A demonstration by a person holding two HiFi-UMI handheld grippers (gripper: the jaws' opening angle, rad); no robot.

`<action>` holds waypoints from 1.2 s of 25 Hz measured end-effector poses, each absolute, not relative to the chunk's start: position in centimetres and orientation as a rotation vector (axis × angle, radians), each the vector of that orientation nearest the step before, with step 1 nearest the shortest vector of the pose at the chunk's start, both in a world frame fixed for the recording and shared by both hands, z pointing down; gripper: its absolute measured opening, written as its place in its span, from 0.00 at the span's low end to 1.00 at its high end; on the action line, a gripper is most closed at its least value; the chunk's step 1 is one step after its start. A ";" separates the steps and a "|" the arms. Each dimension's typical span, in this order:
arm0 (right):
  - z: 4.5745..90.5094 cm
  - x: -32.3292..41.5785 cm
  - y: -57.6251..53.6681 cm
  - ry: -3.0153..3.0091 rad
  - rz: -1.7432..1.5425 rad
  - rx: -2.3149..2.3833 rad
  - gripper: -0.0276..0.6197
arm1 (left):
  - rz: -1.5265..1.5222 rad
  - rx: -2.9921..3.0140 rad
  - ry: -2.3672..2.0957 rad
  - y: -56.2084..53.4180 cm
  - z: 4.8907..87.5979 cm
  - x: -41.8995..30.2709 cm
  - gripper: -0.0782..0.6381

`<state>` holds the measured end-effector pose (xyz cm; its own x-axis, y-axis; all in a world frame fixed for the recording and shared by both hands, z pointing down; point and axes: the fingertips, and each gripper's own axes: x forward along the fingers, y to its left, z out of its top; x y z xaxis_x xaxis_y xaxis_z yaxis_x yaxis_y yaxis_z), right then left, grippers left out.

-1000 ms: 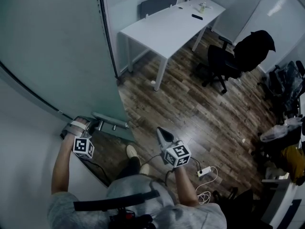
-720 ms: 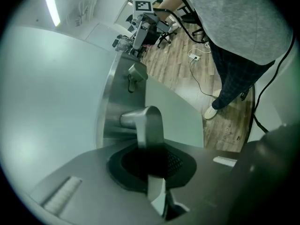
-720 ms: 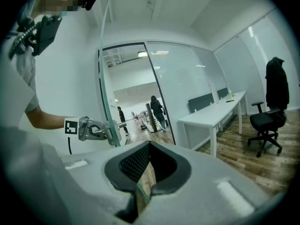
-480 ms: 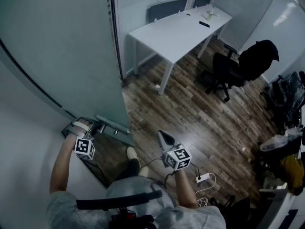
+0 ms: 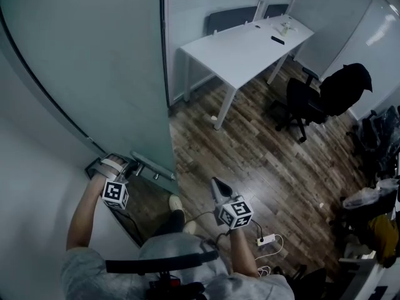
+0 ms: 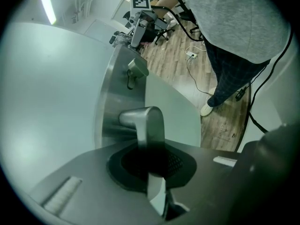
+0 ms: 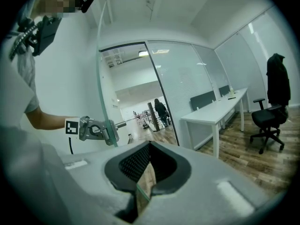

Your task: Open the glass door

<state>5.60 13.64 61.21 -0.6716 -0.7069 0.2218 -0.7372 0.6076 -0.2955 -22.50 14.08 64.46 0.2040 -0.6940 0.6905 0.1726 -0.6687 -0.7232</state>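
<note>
The glass door [image 5: 94, 61] fills the head view's upper left, with its handle [image 5: 152, 166] at lower left. The left gripper [image 5: 125, 167] is clamped on that handle, a grip for pulling. The right gripper [image 5: 217, 185], lower centre, hangs idle — jaws together, empty

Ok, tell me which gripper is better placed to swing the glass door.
Left. The left gripper is shut on the door handle; the right gripper hangs apart from the glass door, jaws together, empty.
</note>
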 end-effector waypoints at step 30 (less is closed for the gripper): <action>60.7 4.2 13.1 -2.767 0.552 1.238 0.04 | -1.579 -1.982 0.622 16.0 61.2 -22.7 0.43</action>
